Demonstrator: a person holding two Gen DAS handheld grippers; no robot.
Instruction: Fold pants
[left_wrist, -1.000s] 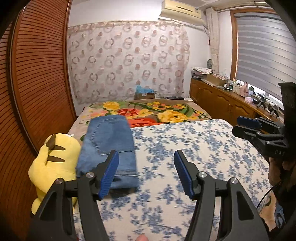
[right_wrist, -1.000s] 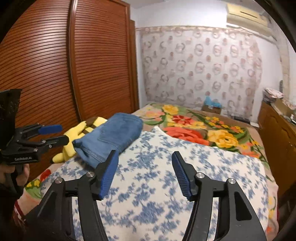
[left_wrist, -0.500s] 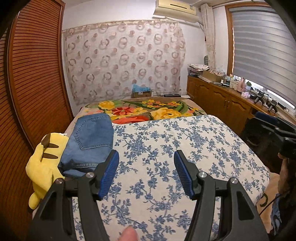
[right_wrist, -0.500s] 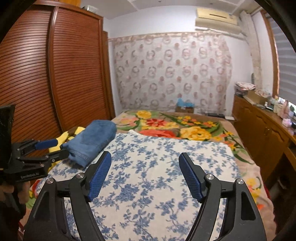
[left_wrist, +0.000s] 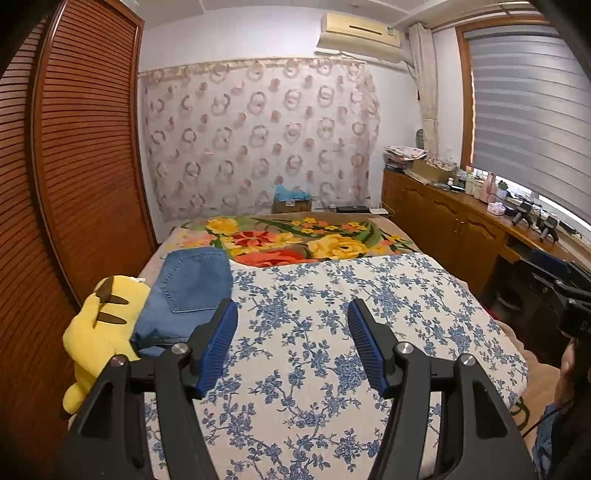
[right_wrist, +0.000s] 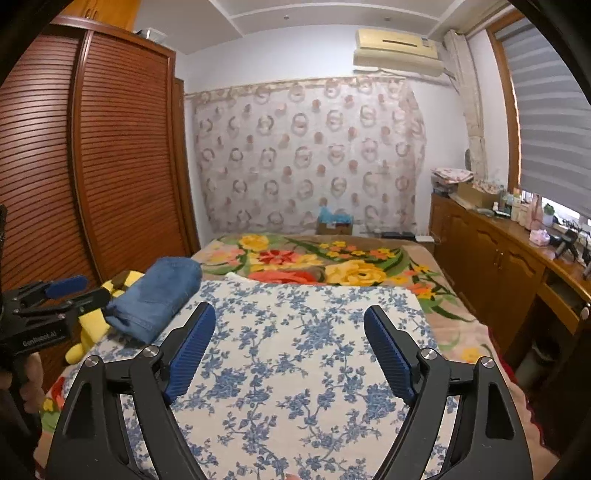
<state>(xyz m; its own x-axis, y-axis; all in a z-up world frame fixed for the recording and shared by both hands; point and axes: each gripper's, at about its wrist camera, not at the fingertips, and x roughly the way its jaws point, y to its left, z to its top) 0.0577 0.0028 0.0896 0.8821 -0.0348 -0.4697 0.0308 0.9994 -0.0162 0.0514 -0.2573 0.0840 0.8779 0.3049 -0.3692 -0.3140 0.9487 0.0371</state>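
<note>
The blue denim pants (left_wrist: 186, 291) lie folded in a compact stack at the left edge of the bed, beside a yellow plush toy (left_wrist: 101, 325). They also show in the right wrist view (right_wrist: 157, 297). My left gripper (left_wrist: 291, 339) is open and empty, held above the blue-flowered sheet (left_wrist: 325, 332), just right of the pants. My right gripper (right_wrist: 290, 345) is open and empty, held over the middle of the sheet (right_wrist: 295, 369). The left gripper also shows at the left edge of the right wrist view (right_wrist: 64, 291).
A floral blanket (left_wrist: 295, 240) covers the far end of the bed. A slatted wooden wardrobe (left_wrist: 74, 166) stands along the left. A wooden cabinet (left_wrist: 461, 225) with small items runs along the right, under the window.
Both grippers have drawn back and up from the bed, so the folded pants look farther away. The pants have stayed in place. Both grippers remain open.
</note>
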